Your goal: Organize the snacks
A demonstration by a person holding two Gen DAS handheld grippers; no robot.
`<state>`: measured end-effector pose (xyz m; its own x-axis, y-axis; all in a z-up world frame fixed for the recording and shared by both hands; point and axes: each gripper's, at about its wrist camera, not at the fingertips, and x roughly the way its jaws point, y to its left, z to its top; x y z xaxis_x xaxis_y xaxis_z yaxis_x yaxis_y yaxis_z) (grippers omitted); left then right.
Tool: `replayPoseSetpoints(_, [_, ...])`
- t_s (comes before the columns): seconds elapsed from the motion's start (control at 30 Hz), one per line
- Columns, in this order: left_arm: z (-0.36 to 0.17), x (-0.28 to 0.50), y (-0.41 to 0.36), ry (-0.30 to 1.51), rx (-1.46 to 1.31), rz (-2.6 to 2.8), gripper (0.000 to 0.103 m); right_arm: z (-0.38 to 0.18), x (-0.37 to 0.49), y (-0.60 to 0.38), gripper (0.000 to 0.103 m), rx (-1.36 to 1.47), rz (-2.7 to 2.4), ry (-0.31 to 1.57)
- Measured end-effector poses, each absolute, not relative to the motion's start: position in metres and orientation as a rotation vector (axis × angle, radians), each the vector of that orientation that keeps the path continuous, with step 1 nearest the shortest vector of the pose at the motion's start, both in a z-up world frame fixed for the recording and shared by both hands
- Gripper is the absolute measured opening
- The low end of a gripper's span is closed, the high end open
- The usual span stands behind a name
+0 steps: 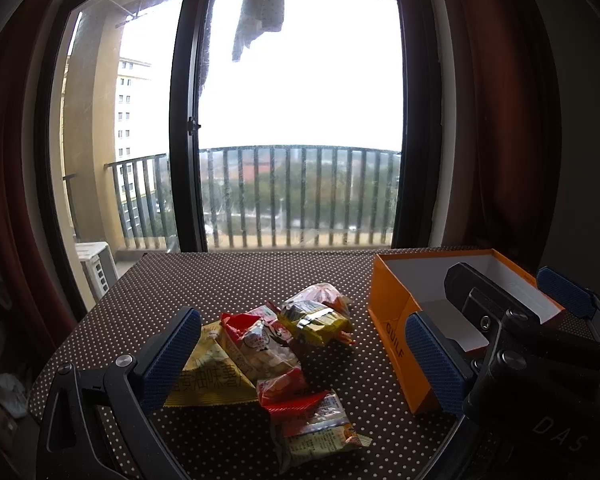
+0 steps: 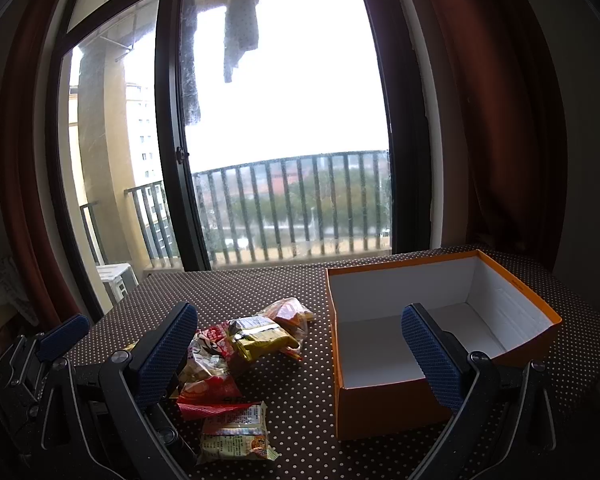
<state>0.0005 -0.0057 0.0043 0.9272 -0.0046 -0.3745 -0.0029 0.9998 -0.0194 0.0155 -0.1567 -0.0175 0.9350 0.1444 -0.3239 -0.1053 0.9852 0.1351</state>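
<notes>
The left gripper (image 1: pixel 306 358) is hovering low over the worktop (image 1: pixel 228 280) with its fingers (image 1: pixel 168 356) spread wide, gripping nothing; their pads are showing a blue, finely ribbed rubber set in black plastic arms. Between them the snack pile (image 1: pixel 276 352) is lying on the cloth: a glossy pale wrapper with a red band (image 1: pixel 316 428) nearest, then a flat yellow triangular packet (image 1: pixel 208 376), a clear crinkled bag of pale pieces with red print (image 1: pixel 264 344), and a yellow foil packet (image 1: pixel 316 320) under a transparent bag at the far side.

The right gripper (image 2: pixel 300 360) is likewise standing wide apart and empty-handed, its right finger (image 2: pixel 432 360) hanging before the near wall of the orange box (image 2: pixel 380 412), though whether it is touching cannot be told. The box is sitting open just right of the snacks, rectangular cardboard, orange outside and plain white within, holding nothing.

The worktop is wearing a brown cloth with small white dots. Beyond it, a dark-framed glass door (image 2: pixel 172 160), a barred balcony railing (image 2: pixel 300 200) and rust-coloured curtains (image 2: pixel 500 120) are filling the background.
</notes>
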Motion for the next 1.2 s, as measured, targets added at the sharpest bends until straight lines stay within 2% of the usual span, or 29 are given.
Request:
replayPoseSetpoints(0.77, [-0.008, 0.0, 0.0, 0.349, -0.008, 0.064, 0.099, -0.026, 0.024, -0.144, 0.103, 0.11, 0.12, 0.369])
replayPoseSetpoints(1.2, [-0.038, 0.029, 0.026, 0.452, -0.025, 0.097, 0.097, -0.057, 0.056, -0.108, 0.103, 0.082, 0.184, 0.465])
